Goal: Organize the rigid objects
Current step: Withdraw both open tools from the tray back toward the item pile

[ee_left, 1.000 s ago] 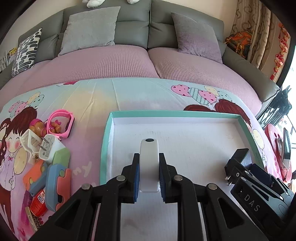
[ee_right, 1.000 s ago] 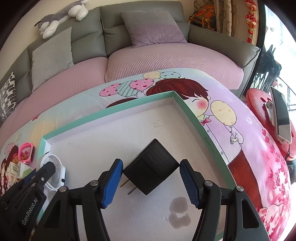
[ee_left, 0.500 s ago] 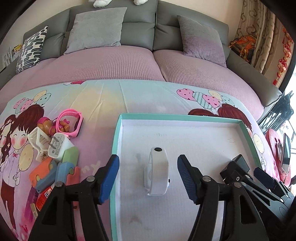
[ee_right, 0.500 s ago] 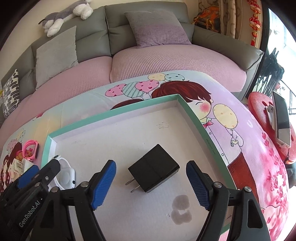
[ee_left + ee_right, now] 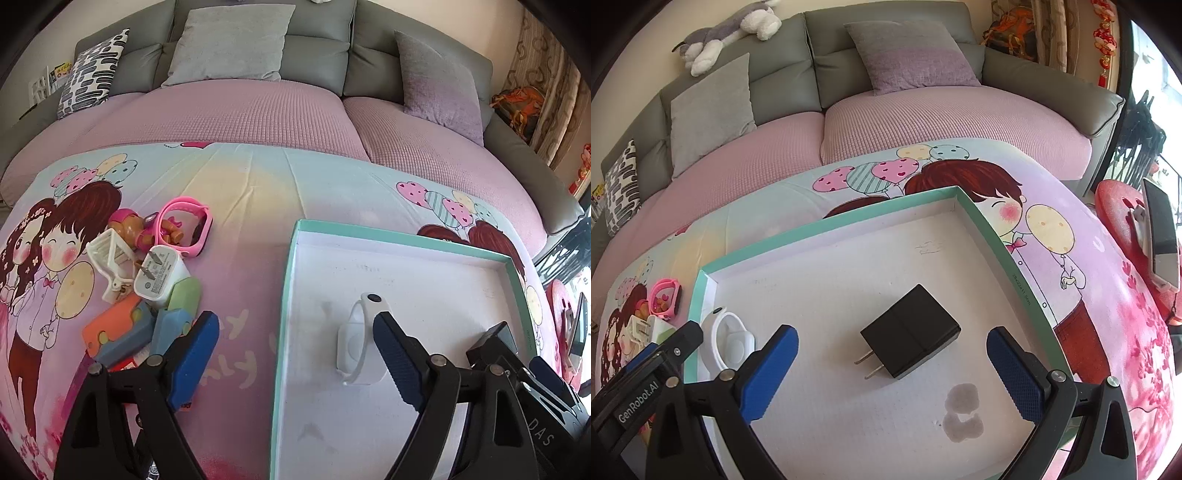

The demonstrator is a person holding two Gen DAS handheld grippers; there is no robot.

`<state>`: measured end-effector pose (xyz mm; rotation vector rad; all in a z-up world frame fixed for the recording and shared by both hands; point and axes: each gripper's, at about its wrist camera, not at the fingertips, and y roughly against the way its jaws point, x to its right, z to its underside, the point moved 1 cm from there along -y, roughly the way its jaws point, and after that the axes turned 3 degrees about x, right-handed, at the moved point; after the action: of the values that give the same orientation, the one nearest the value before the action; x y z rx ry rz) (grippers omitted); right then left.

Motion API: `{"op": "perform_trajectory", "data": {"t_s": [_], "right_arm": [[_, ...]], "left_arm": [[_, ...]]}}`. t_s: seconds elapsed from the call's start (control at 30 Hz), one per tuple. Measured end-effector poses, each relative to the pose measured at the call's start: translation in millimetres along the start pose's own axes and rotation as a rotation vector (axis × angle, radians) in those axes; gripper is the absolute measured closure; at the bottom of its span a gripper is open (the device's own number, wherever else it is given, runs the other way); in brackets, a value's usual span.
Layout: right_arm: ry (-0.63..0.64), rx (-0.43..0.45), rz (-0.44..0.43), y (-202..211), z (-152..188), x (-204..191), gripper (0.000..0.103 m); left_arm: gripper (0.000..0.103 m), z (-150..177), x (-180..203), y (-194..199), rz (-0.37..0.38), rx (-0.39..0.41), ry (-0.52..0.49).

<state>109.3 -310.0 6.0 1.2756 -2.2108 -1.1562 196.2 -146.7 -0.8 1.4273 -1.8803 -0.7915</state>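
Both claws stand released over the teal-rimmed tray (image 5: 293, 280), their jaws having just been opening, each with its delivery lying free on the tray floor. The left claw (image 5: 295, 354) straddles the tray's left rim: its right pad hangs just beside the white watch (image 5: 354, 343), its left pad out over the bedsheet (image 5: 251, 206). The watch lies near the tray's left side, its band running near to far. The right claw (image 5: 892, 373) is spread wide around the black charger (image 5: 910, 330), pads clear of it on both sides, prongs pointing near-left.

What remains to be sorted is the pile (image 5: 147, 280) on the sheet, left of the tray: a white charger (image 5: 160, 275), a pink watch (image 5: 188, 229), a white clip (image 5: 109, 258), and orange, green and blue pieces. That pile lies left and slightly far of the left claw, just past its left pad, and well apart from the right claw, with the tray between them. The left hand is plainly the nearer, so the next pick likely falls to it. The blue piece (image 5: 170, 328) lies closest, long axis running roughly near to far, touching its neighbours, so a clean grip may need care.
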Motion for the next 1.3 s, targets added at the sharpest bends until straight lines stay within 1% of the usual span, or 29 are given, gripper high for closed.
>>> {"op": "perform_trajectory", "data": {"t_s": [0.1,0.17,0.33,0.5,0.67,0.8,0.93,1.07,1.2,1.3], "right_arm": [[-0.015,-0.003,-0.009,-1,1,2,0.000],[-0.022,-0.010,-0.012,-2,1,3,0.000],[-0.021,-0.019,-0.027,-2,2,0,0.000],[0.019,0.011,-0.012,9,-2,-8,0.000],[0.022,0.039,-0.081,27,-7,-19,0.000],[0.045,0.063,-0.166,44,-8,-34,0.000],[0.073,0.070,-0.254,54,-4,-56,0.000],[0.123,0.061,-0.312,58,3,-79,0.000],[0.126,0.055,-0.339,58,9,-95,0.000],[0.168,0.036,-0.345,56,16,-108,0.000]], "left_arm": [[0.004,-1,-4,2,-0.011,0.026,0.005],[0.001,-3,-6,5,-0.018,0.045,0.005],[0.001,-7,-12,14,-0.028,0.085,0.008],[0.001,-13,-21,29,-0.045,0.128,0.008],[0.001,-19,-38,47,-0.035,0.136,0.029],[0.001,-23,-56,64,-0.070,0.155,0.054],[0.001,-24,-79,77,-0.104,0.165,0.093],[0.001,-20,-101,83,-0.122,0.139,0.125],[0.001,-11,-123,90,-0.153,0.120,0.147],[0.001,-4,-140,93,-0.169,0.095,0.174]]}}
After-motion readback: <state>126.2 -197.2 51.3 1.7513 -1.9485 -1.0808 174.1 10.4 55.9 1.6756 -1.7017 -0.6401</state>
